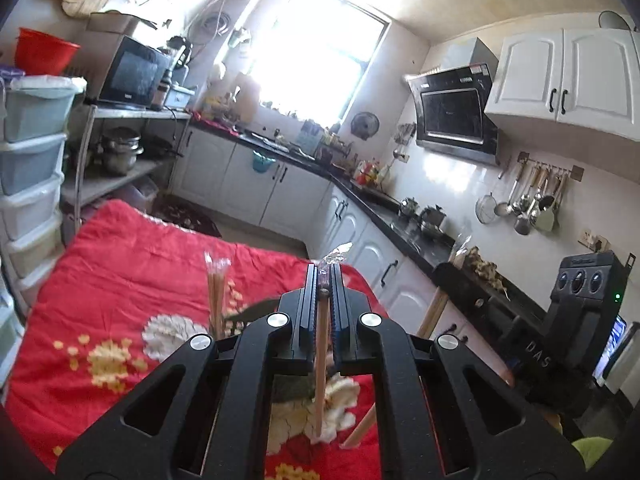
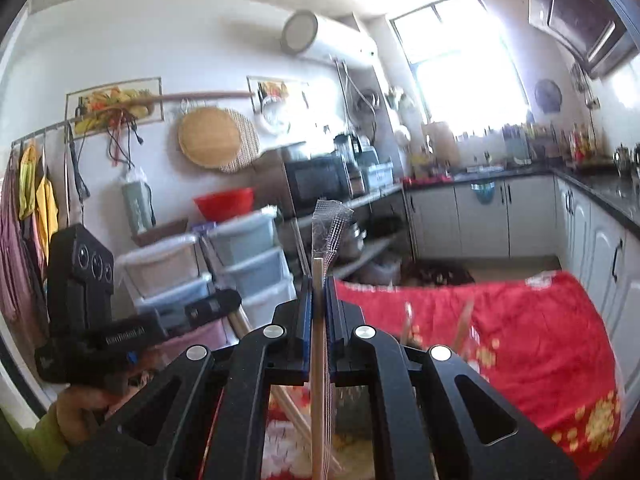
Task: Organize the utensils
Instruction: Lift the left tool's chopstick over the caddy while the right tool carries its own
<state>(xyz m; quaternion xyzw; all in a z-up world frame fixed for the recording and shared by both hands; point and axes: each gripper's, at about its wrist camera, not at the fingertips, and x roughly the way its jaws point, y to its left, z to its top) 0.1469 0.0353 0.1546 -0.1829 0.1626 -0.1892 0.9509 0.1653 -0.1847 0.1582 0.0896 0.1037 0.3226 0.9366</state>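
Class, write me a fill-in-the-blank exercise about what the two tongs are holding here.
1. The left tongs are ____ on a wrapped chopstick.
2. The right tongs grip a wooden ____ in clear wrapping.
3. The cloth below is mainly ____.

Missing words: shut; chopstick; red

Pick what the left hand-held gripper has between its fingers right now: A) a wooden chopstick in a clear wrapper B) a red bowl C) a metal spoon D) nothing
A: the left hand-held gripper is shut on a wooden chopstick that hangs down between its fingers, with crinkled clear wrapper sticking out above them.
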